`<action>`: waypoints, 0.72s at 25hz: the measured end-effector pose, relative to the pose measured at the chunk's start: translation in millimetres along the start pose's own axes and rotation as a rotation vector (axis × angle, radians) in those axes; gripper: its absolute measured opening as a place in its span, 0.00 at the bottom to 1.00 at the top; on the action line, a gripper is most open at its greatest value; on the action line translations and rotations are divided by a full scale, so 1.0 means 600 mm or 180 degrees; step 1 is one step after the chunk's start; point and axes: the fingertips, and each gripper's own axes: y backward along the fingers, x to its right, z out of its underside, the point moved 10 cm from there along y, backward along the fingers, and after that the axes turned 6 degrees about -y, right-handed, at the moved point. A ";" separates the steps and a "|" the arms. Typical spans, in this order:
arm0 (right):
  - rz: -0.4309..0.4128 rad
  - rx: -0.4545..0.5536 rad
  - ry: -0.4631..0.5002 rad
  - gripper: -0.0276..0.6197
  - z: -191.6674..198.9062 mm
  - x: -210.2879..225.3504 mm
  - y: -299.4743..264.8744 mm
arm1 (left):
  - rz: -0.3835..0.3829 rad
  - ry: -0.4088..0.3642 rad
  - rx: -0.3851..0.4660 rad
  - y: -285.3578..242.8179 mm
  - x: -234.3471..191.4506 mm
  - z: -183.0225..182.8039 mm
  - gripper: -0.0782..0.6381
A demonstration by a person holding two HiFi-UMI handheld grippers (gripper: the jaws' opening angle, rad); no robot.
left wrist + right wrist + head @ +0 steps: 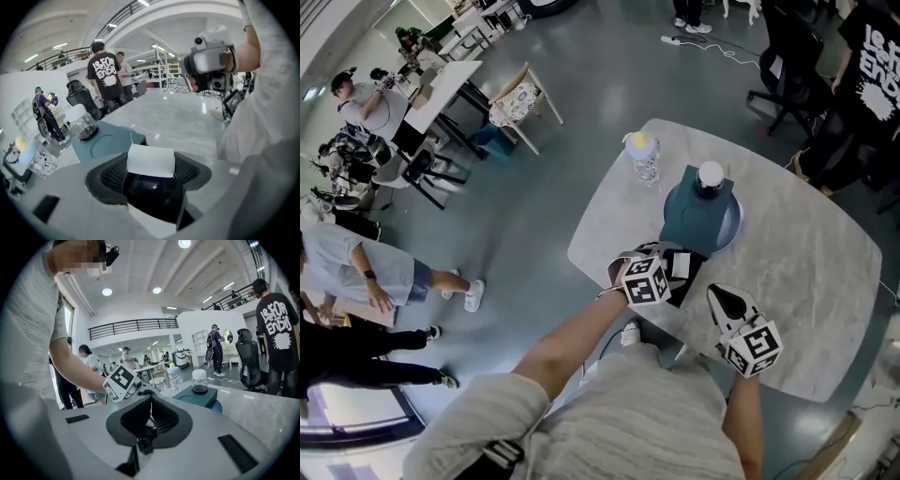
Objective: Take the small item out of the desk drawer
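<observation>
A teal desk-drawer box (694,223) stands on a marble table (806,272), and a glass jar with a white lid (710,178) rests on top of it. My left gripper (675,265) is at the table's near edge just in front of the box, shut on a small black rounded item with a white label (151,160). The box (108,140) and the jar (80,121) lie beyond it. My right gripper (724,298) hovers to the right, over the near table edge, its jaws together with nothing between them (151,420). I cannot make out the drawer's own opening.
A clear bottle with a yellow cap (643,157) stands at the table's far left edge. A person in a black printed T-shirt (877,66) and an office chair (787,56) are beyond the table's far right. Several people and desks fill the floor at the left (366,103).
</observation>
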 end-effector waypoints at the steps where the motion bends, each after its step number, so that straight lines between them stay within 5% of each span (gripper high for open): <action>1: -0.0019 0.0001 0.0019 0.06 -0.003 -0.002 -0.001 | -0.0047 0.0085 0.0098 0.010 0.000 -0.005 0.54; 6: -0.0067 0.0032 0.0091 0.06 -0.017 -0.009 0.001 | -0.0268 0.0474 0.0630 0.057 0.002 -0.032 0.54; 18: -0.0142 0.0458 0.0279 0.06 -0.089 -0.034 0.034 | -0.0647 0.0773 0.1575 0.171 0.027 -0.112 0.54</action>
